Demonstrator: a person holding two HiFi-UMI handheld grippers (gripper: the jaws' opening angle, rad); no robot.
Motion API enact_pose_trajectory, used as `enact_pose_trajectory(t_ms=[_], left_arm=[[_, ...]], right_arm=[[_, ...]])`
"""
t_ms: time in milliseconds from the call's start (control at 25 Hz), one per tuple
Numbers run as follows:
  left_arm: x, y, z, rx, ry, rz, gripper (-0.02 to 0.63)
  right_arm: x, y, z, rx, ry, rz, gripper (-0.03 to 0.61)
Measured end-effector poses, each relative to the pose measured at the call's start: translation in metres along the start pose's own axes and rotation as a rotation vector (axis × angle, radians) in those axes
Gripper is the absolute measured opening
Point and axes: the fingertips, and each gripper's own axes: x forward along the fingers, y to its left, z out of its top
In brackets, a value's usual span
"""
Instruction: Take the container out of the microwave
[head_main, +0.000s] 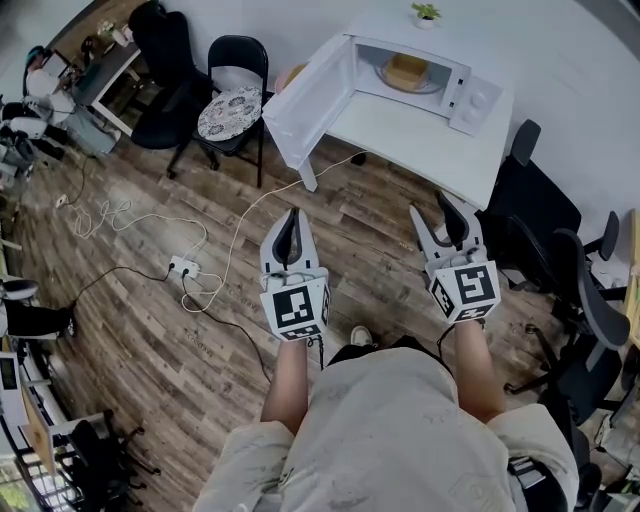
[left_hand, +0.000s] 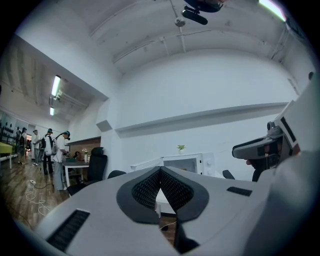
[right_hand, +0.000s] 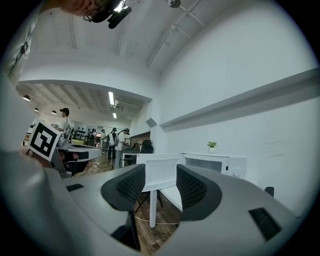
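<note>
A white microwave stands on a white table at the far side, its door swung open to the left. Inside sits a tan container on the turntable. Both grippers hover over the wooden floor, well short of the table. My left gripper has its jaws pressed together, holding nothing. My right gripper stands open and empty. In the left gripper view the microwave shows small beyond the shut gripper. In the right gripper view the open door shows between the jaws of the open gripper.
A black chair with a patterned cushion stands left of the table. Office chairs crowd the right. A power strip and white cables lie on the floor. A small plant tops the microwave. People stand far off.
</note>
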Motion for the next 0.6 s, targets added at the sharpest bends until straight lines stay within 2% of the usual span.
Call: enact_pose_trajectory(t_ms=[280, 600], left_arm=[[0.018, 0.011, -0.008, -0.014, 0.004, -0.022, 0.008], [0.048, 0.004, -0.014, -0.013, 0.016, -0.065, 0.008]], right_arm=[[0.016, 0.006, 0.002, -0.013, -0.004, -0.015, 0.195], [0.032, -0.011, -0.011, 0.009, 0.025, -0.045, 0.193]])
